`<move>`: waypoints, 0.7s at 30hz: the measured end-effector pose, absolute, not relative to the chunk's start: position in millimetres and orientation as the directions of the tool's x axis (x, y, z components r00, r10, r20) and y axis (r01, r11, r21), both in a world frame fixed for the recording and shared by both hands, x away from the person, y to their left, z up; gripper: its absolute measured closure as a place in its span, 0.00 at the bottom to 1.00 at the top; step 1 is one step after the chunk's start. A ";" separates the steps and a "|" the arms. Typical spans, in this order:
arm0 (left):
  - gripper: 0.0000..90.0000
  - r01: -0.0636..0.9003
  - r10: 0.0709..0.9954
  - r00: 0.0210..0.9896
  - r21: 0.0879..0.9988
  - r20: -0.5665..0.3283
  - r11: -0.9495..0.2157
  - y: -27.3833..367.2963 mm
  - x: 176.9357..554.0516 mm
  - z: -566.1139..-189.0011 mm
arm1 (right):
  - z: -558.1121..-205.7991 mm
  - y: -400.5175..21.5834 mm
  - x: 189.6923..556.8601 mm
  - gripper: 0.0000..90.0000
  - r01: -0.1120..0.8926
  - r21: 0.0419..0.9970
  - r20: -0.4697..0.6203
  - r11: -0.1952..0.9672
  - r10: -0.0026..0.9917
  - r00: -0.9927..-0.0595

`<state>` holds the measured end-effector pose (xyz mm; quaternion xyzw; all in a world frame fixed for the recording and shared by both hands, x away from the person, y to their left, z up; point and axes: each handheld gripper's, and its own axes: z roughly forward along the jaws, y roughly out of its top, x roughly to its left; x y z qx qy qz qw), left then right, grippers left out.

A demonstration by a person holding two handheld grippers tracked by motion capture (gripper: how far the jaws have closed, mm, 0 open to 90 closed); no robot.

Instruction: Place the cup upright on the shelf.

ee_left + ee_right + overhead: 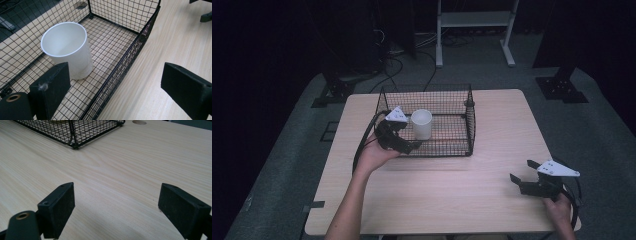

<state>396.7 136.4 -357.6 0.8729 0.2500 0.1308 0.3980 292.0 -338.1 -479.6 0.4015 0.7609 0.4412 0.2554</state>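
White paper cup (pixel 422 123) upright inside black wire basket (pixel 464 150), standing on the basket's mesh floor in its left half, closer to the left wall than to the right. Basket sits on the far half of a light wooden table (pixel 452 195), a little left of centre.

Left gripper (pixel 404 141) held at the basket's near-left corner, just left of and nearer than the cup. Jaws spread wide, nothing between the pads. In the left gripper view the cup (pixel 67 48) stands apart from both jaws: one jaw hangs inside the basket, close beside the cup's base without clearly touching it, the other outside over bare table, so the jaws straddle the basket's wire wall (pixel 130 53). Cup mouth open and empty, rim round and undented.

Right gripper (pixel 526 179) low over the near-right part of the table, well apart from basket and cup. Jaws wide open and empty; in the right gripper view they frame bare wood grain (pixel 120 182), basket corner (pixel 73 143) further off.
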 end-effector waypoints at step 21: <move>0.09 0.319 0.535 0.844 0.782 0.022 -0.536 141.9 373.7 -370.3 | -479.7 -338.0 292.2 0.15 0.386 0.875 -0.038 0.291 0.837 -0.545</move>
